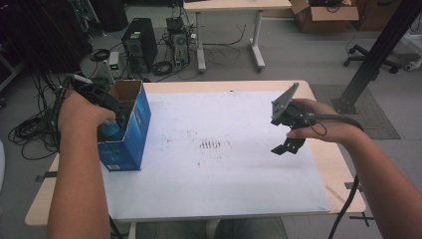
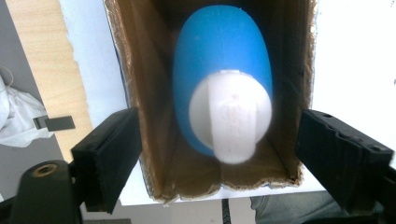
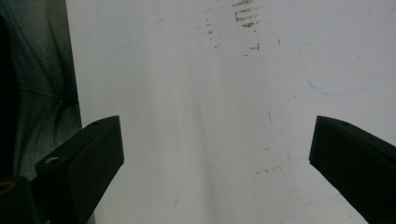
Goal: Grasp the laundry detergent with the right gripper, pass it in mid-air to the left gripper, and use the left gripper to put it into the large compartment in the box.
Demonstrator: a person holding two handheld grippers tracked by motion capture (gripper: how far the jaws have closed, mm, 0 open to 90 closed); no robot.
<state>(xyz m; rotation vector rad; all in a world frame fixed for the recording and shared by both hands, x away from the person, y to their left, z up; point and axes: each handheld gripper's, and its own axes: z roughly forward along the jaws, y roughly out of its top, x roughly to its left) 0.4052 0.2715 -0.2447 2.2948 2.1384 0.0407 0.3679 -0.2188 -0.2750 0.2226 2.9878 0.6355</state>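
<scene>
We see the blue bottle (image 2: 223, 74) resting inside the open carton (image 2: 140, 93), the left gripper (image 2: 219, 149) released above it; a careless withdrawal could snag and tip the carton

Blue bottle (image 2: 224, 60), white cap (image 2: 231, 116); blue box (image 1: 130, 134), brown inside; white sheet (image 1: 224, 169), dark smudges.

A wooden table (image 1: 326, 164) is carrying a white sheet (image 1: 224, 169) — and a blue box (image 1: 130, 130) is standing on the sheet's left edge.
</scene>
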